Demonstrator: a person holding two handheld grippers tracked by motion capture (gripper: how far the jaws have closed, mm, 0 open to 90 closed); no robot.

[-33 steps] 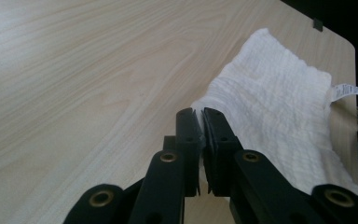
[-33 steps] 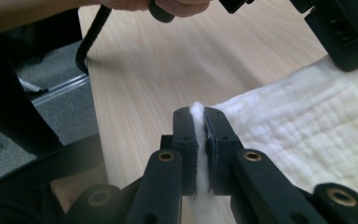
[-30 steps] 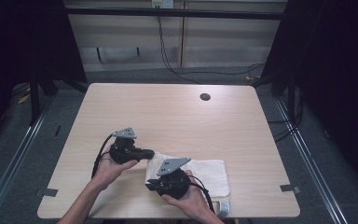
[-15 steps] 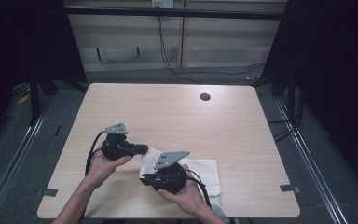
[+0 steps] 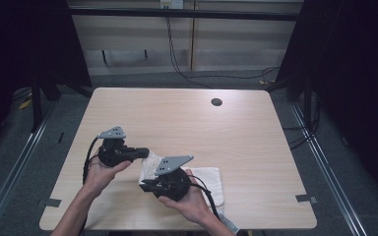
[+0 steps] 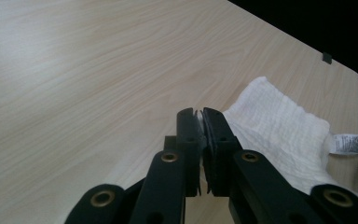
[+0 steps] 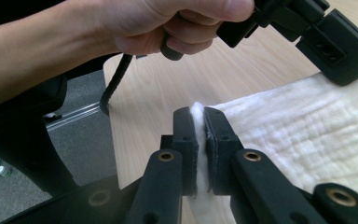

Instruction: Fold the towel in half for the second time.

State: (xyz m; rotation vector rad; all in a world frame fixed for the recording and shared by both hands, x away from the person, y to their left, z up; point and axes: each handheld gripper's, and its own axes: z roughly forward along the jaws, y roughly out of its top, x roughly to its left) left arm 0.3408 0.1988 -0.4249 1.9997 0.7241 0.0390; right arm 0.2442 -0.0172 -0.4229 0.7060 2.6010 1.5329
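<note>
Light: overhead, even, bright on table [image 5: 236, 128] | Surround: dark at both sides of high view | Glare: pale sheen on wood at far edge by the grommet [image 5: 216, 102] | Shadows: soft, short | Focus: high view slightly soft; gripper views sharp on black fingers [image 6: 189, 135], near hand [image 7: 168, 23] mildly blurred | Distortion: slight at edges

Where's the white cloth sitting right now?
In the high view the white cloth lies near the table's front edge, right of centre, its left end pinched by the left gripper and the right gripper.
</note>
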